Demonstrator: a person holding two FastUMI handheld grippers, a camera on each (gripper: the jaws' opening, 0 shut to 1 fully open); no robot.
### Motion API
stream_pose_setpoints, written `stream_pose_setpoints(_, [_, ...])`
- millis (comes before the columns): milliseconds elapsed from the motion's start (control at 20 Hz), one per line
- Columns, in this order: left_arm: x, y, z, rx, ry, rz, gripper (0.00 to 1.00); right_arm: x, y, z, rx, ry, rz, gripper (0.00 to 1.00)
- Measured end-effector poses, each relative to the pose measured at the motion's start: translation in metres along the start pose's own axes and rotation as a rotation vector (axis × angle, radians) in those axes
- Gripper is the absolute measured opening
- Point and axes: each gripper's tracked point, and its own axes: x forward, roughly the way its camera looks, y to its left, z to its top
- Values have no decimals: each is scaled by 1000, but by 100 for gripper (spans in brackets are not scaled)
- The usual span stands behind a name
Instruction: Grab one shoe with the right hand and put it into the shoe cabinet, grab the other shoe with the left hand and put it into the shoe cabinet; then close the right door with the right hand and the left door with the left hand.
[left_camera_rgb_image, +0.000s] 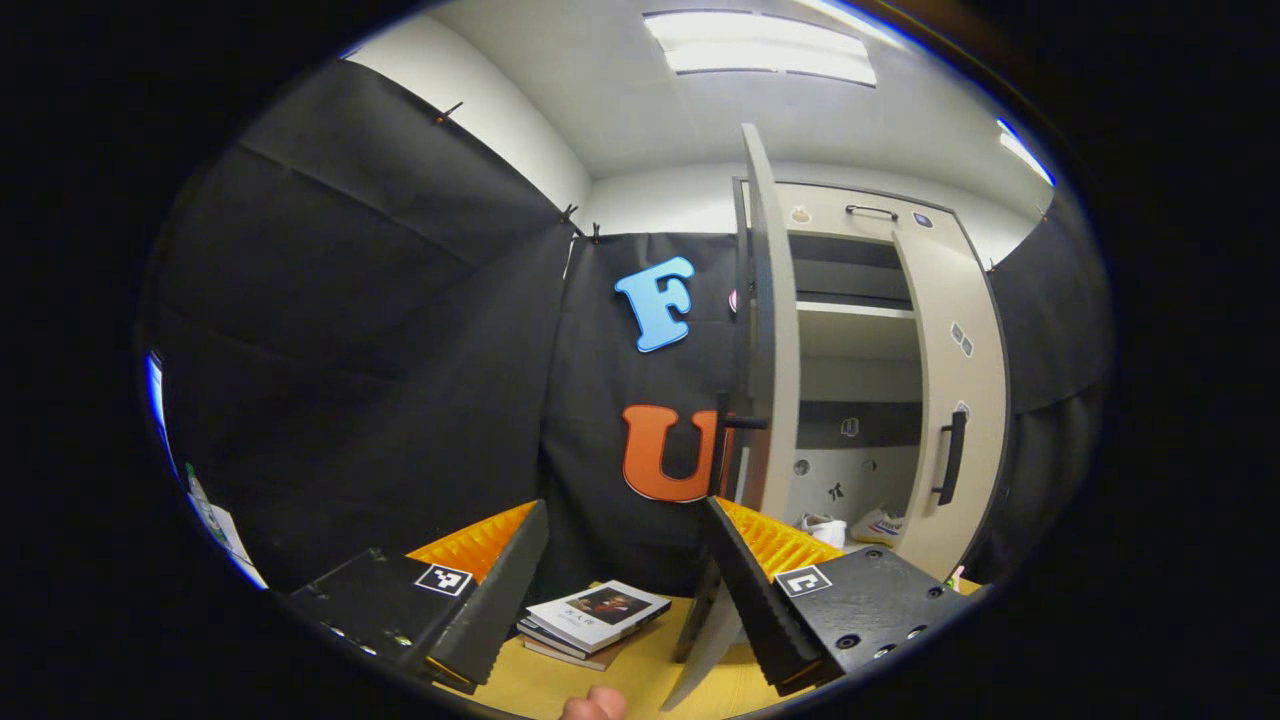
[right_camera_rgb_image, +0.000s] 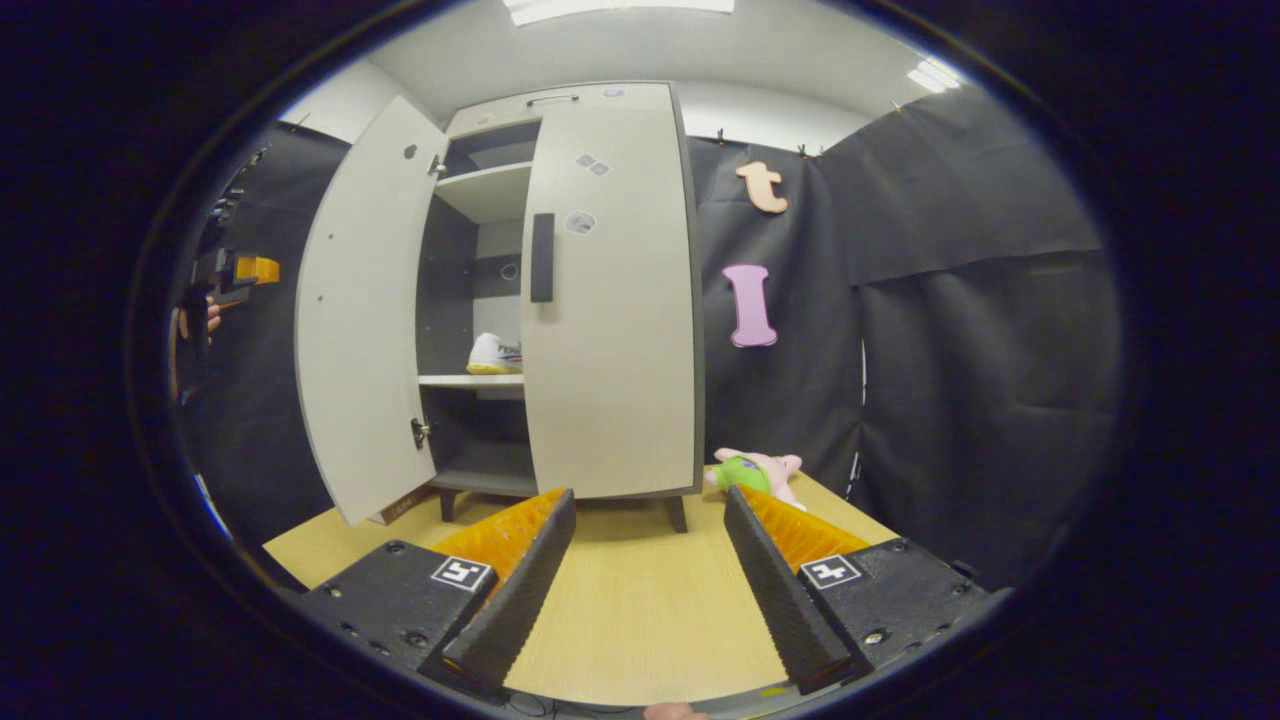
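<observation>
While both shoes (left_camera_rgb_image: 850, 527) sit on a middle shelf inside the pale, flat-panelled shoe cabinet (right_camera_rgb_image: 600, 300), its right door (right_camera_rgb_image: 610, 290) is shut and its left door (right_camera_rgb_image: 365, 310) stands open; left claw (left_camera_rgb_image: 630, 600) and right claw (right_camera_rgb_image: 645, 590), ridged fingers spread, empty, over the woodgrain table (right_camera_rgb_image: 630, 600)

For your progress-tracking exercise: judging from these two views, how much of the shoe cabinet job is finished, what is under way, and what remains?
Done: white shoes lie on a shelf inside the pale grey shoe cabinet, and its right door looks closed. In hand: the open left gripper points at the left door, which stands wide open. The right gripper is open and empty. Left: closing that left door.
</observation>
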Motion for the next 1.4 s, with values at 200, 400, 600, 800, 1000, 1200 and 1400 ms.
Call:
stream_pose_setpoints(200, [42, 14, -2, 3, 25, 2, 94, 5, -4, 0, 7, 5, -11, 98])
stream_pose_setpoints(400, [66, 12, -5, 18, 49, -14, 94, 10, -9, 4, 14, -4, -26, 98])
stream_pose_setpoints(600, [70, 12, -6, 25, 40, -11, 94, 14, -13, 3, 7, -7, -41, 98])
stream_pose_setpoints(800, [69, 11, -6, 15, 41, -20, 94, 19, -14, 1, 11, 0, -42, 98])
stream_pose_setpoints(1000, [70, 9, -4, 26, 35, -31, 93, 21, -13, 2, 2, 0, -40, 97])
stream_pose_setpoints(1200, [68, -3, -6, 6, 47, -65, 92, 22, -11, 2, -2, 2, -30, 94])
stream_pose_setpoints(1400, [63, -19, -6, 3, 50, -96, 92, 19, -15, 3, -8, -3, -31, 98])
